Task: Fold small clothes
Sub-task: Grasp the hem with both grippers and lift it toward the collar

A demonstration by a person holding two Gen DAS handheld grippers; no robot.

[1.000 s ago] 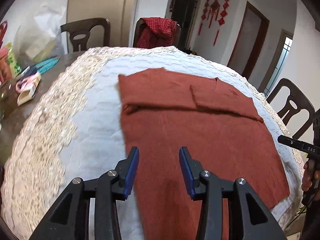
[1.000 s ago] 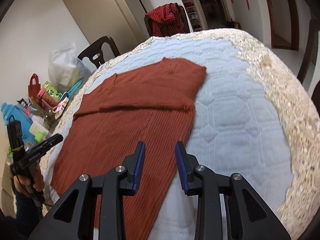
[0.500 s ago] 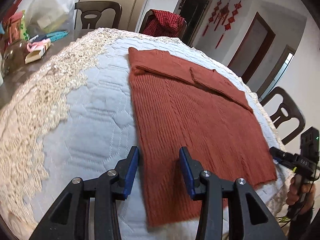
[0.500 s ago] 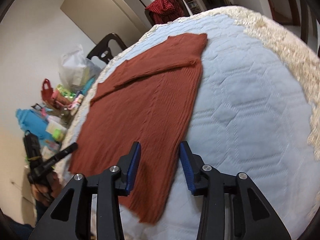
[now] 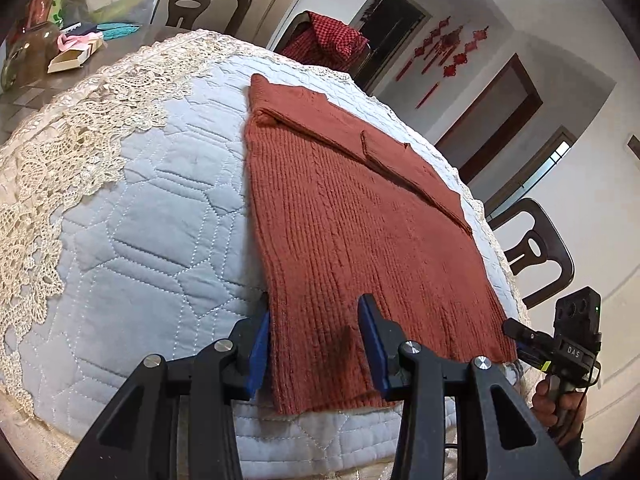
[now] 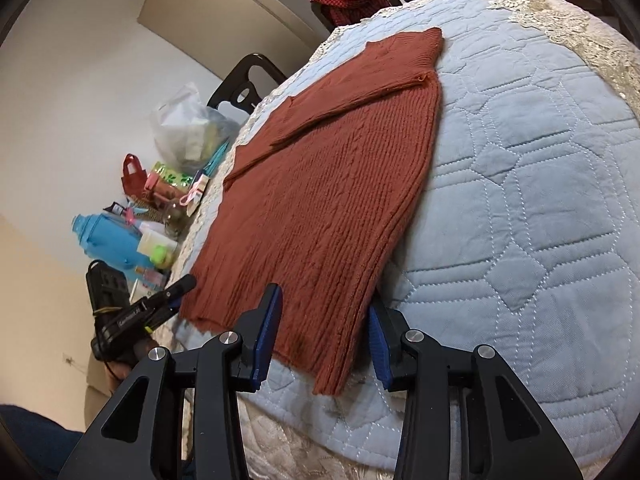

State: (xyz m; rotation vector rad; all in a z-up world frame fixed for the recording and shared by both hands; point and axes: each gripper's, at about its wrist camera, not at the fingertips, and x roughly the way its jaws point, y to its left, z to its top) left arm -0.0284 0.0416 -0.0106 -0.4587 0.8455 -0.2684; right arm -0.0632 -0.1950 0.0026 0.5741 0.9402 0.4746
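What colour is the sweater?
Rust red sweater, ribbed knit; clearest in the left wrist view.

"DAS" on right gripper [image 5: 520, 334]

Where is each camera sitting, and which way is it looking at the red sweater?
Left wrist: sits on the left gripper, low at the sweater's near hem, looking along it to the far chairs; open jaws straddle its left corner, and the right gripper shows.
Right wrist: sits on the right gripper, open jaws straddling the right corner, looking the same way; the left gripper shows.
Both share the sweater, blue quilt and red checked cloth.
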